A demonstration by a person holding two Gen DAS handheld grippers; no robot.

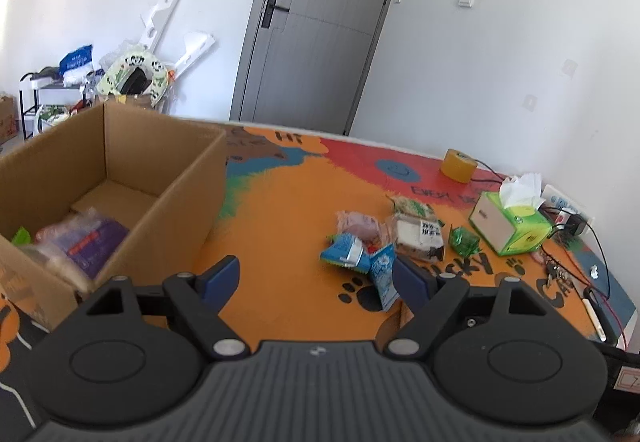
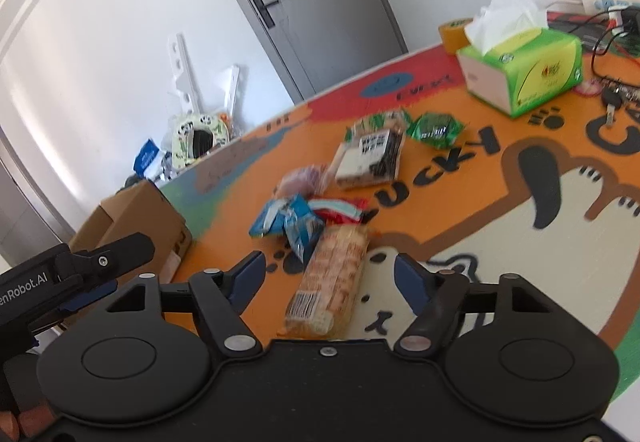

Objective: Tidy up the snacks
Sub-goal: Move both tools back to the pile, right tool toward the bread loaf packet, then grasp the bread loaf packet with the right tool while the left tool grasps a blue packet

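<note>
A brown cardboard box [image 1: 172, 177] stands at the table's left and holds a purple-labelled snack bag [image 1: 86, 240]. My left gripper [image 1: 316, 278] is open and empty beside the box. A pile of snacks lies on the mat: blue packets [image 1: 360, 254], a pink bag [image 1: 358, 224], a sandwich pack [image 1: 420, 236] and a green candy pack [image 1: 464, 240]. In the right wrist view my right gripper [image 2: 330, 278] is open, with a long cracker pack [image 2: 332, 282] lying between its fingers. The blue packets [image 2: 290, 222] and sandwich pack [image 2: 370, 157] lie beyond it.
A green tissue box [image 1: 512, 222] and a yellow tape roll [image 1: 458, 165] stand at the table's far right, with cables, keys [image 2: 612, 97] and a power strip. The left gripper [image 2: 80, 270] shows at the left near the box [image 2: 136, 226]. A grey door stands behind.
</note>
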